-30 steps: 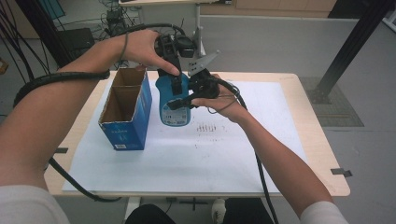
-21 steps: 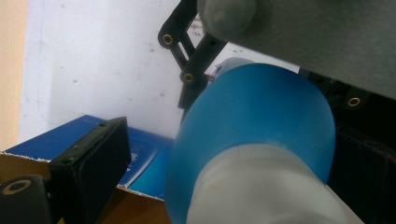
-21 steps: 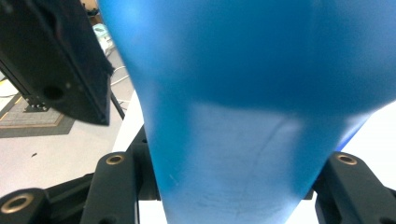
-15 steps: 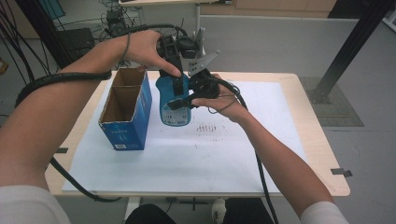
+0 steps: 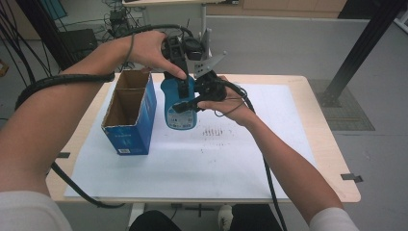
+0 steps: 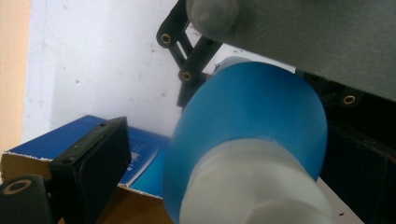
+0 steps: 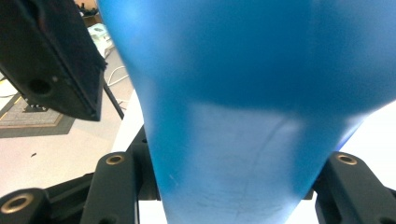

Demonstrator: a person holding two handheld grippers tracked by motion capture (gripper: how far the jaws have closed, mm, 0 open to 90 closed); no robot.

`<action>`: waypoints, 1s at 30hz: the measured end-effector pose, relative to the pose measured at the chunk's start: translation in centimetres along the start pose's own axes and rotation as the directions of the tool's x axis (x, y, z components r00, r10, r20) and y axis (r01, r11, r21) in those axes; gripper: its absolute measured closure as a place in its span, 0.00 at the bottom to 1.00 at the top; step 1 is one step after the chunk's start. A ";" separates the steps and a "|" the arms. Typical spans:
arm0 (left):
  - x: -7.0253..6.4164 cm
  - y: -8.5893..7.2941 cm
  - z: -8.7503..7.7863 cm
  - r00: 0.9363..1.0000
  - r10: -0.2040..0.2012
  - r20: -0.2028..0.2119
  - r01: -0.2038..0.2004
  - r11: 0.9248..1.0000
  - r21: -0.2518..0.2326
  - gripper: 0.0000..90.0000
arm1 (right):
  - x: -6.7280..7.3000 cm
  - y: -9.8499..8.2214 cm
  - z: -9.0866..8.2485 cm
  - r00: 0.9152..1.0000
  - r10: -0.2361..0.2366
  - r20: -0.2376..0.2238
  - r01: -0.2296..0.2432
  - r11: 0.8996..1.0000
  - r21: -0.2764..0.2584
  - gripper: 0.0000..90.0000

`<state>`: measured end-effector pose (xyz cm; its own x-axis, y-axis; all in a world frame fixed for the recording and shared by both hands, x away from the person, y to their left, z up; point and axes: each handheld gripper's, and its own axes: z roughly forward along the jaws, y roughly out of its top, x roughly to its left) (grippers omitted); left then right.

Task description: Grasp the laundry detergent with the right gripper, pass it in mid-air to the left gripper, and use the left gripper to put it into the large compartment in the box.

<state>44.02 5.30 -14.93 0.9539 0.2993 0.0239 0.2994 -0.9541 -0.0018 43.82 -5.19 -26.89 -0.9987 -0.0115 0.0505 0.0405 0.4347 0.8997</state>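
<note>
Standing near the table's far edge, the blue bottle is kept clamped by the right gripper, unmoved; the left gripper is set at its white cap, grip unclear.

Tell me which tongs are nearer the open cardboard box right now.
Left. The left tongs hover at the blue bottle's top, just beside the box. The right tongs grip the bottle's body from its far side.

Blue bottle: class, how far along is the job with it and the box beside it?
Done: the blue bottle is outside the open cardboard box, upright beside it. In hand: the right gripper clamps the bottle's body, while the left gripper straddles the white cap with its jaws apart. Left: probably closing on the cap and working it.
</note>
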 end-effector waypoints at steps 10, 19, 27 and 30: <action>-0.1 0.2 -0.1 1.000 0.004 -0.003 -0.004 1.000 -0.005 0.07 | 0.1 0.0 -0.2 1.000 -0.004 -0.001 0.004 1.000 -0.001 0.49; -0.2 0.3 -0.3 1.000 0.006 -0.005 -0.006 1.000 -0.010 0.07 | 0.1 0.0 -0.4 1.000 -0.003 0.003 0.003 1.000 -0.003 0.49; -0.1 0.4 -0.4 1.000 0.002 -0.008 -0.002 1.000 -0.011 0.07 | 0.1 0.0 -0.4 1.000 -0.004 0.006 0.004 1.000 -0.001 0.49; -0.2 0.4 -0.4 1.000 0.005 -0.006 -0.005 1.000 -0.014 0.07 | 0.3 0.0 -0.6 1.000 0.025 0.003 -0.025 1.000 0.018 0.49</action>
<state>43.99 4.83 -14.49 0.9551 0.2946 0.0299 0.2944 -0.9556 0.0121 43.53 -5.70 -26.61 -0.9975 0.0018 0.0713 0.0645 0.4507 0.8904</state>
